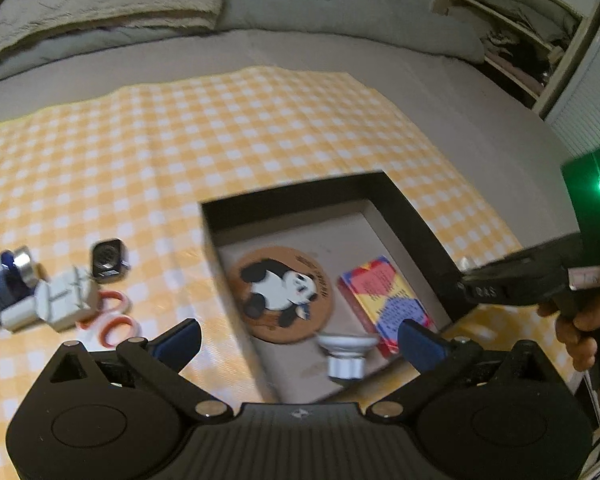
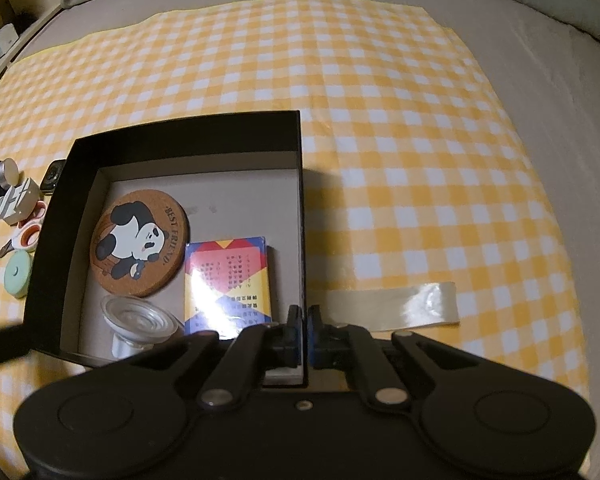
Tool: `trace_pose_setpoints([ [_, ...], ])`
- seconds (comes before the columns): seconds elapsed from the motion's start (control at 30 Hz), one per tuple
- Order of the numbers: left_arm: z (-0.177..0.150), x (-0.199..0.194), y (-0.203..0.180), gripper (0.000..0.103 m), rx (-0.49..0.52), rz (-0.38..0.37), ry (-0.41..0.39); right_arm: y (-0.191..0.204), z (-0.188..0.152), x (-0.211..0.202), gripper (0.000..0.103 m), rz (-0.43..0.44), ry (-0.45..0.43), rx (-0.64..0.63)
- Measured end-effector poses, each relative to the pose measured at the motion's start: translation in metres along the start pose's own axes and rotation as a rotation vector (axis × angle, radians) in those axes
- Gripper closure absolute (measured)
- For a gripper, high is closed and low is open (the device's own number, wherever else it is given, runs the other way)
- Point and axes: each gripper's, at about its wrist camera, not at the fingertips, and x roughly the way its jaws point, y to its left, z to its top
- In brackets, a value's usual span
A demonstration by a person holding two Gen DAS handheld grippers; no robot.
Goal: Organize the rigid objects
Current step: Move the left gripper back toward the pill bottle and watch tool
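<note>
Filling the black box (image 2: 188, 128) looks like the step in hand: it sits on the yellow checked cloth (image 2: 380, 100) spread over the bed, and three things already lie in it – the panda coaster (image 2: 140, 248), the colourful card pack (image 2: 228, 276) just beside it, and a clear glass lid (image 2: 140, 320) at the near edge

right hand-held gripper (image 2: 305, 320) is clenched on the box's right wall near the front corner, one finger inside and one outside – I read that as steadying the box

left hand-held gripper (image 1: 300, 338) hangs over the box's near left part with its jaws spread wide and nothing between them, the glass lid right below

still loose on the cloth, left of the box: white adapter block (image 1: 62, 300), small black speaker-like thing (image 1: 108, 260), orange-white rings (image 1: 114, 320), a dark bottle with a silver cap (image 1: 4, 280), plus a mint round tin (image 2: 18, 276) seen only from the right wrist

next move, my guess: swing the left one out over that pile, close on one piece (adapter block is the easiest shape), carry it to the bare floor at the back of the box

Readable text: "BEST FRIEND." round the coaster rim. Card pack print is too small to read. A strip of clear tape (image 2: 396, 310) lies on the cloth right of the box
</note>
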Motion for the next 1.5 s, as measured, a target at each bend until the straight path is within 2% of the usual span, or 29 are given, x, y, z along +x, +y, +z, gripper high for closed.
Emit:
trace_pose_setpoints([
  [0.43, 0.020, -0.026, 0.074, 0.000, -0.075, 0.102, -0.081, 0.006, -0.007, -0.011, 0.100, -0.011, -0.011, -0.046],
  [0.6, 0.025, -0.033, 0.101, 0.000, -0.099, 0.115, -0.111, 0.011, -0.011, -0.013, 0.100, -0.017, -0.003, -0.074],
  [0.93, 0.015, -0.026, 0.148, 0.000, -0.153, 0.191, -0.047, 0.010, -0.018, -0.019, 0.099, -0.007, -0.024, -0.066],
  [1.13, 0.008, -0.013, 0.176, 0.000, -0.256, 0.211, 0.006, 0.009, -0.018, -0.017, 0.099, -0.007, -0.025, -0.068],
  [1.33, 0.013, 0.006, 0.181, 0.000, -0.291, 0.212, 0.017, 0.001, -0.009, -0.012, 0.096, 0.017, -0.009, -0.030],
  [1.5, 0.015, 0.030, 0.178, 0.000, -0.342, 0.217, 0.049, -0.001, -0.006, -0.010, 0.095, 0.006, -0.011, -0.052],
])
